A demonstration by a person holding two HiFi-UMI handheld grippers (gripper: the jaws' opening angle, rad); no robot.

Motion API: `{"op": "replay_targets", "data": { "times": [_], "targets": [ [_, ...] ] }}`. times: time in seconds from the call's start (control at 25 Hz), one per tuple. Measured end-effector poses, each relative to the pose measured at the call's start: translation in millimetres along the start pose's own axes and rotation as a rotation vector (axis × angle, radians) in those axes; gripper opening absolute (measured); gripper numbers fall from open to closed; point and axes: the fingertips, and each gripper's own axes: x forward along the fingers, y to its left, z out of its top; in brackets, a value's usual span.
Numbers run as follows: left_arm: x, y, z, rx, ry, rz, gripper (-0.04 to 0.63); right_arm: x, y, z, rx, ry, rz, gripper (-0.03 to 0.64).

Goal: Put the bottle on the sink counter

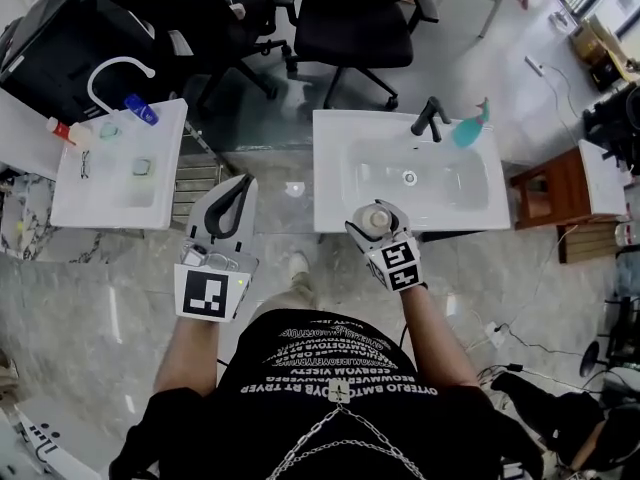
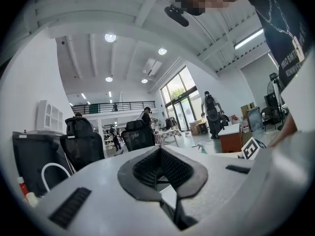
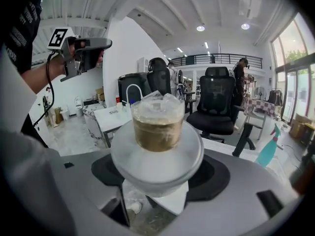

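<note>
1. Bottle (image 3: 156, 156), pale and round-shouldered with a brown cap (image 3: 157, 128) under clear wrap, is clamped between the jaws of the right gripper (image 1: 381, 230).
2. In the head view the bottle is seen from above, cap toward the camera, at the 6 o'clock edge of the white sink (image 1: 335, 133). Whether it touches the rim cannot be told.
3. The left gripper (image 1: 240, 190) is held at 9 o'clock from the right one, well apart from it, over the floor between the two sinks. Its black pads (image 2: 147, 168) are brought together at the tips, and nothing is held between them.
4. A black tap (image 1: 430, 118) is mounted at 12 o'clock of the basin, and a teal spray bottle (image 1: 468, 128) is laid just beside it, at about 1 o'clock.
5. A second sink (image 1: 75, 203) is seen at 9 o'clock, with a white curved tap (image 1: 112, 68) and a blue bottle (image 1: 140, 109) at its far edge.
6. Black office chairs (image 1: 350, 18) are placed at 12 o'clock, beyond both sinks.
</note>
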Motion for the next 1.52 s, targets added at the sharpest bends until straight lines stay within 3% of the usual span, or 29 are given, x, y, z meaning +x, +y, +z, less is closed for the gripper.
{"op": "replay_targets", "data": {
  "times": [0.4, 0.68, 1.08, 1.28, 1.52],
  "targets": [
    [27, 45, -58, -0.011, 0.121, 0.012, 0.006, 102, 12, -63, 0.015, 0.14, 0.068, 0.331],
    [33, 55, -82, 0.002, 0.17, 0.012, 0.006, 148, 16, -94, -0.005, 0.197, 0.105, 0.331],
    [25, 60, -102, 0.036, 0.221, 0.03, 0.006, 165, 14, -124, 0.005, 0.249, 0.084, 0.331],
    [21, 51, -103, 0.068, 0.233, 0.024, 0.006, 168, 18, -127, -0.024, 0.223, 0.083, 0.331],
    [13, 48, -101, 0.053, 0.236, 0.044, 0.006, 164, 20, -128, -0.032, 0.209, 0.117, 0.338]
  ]
}}
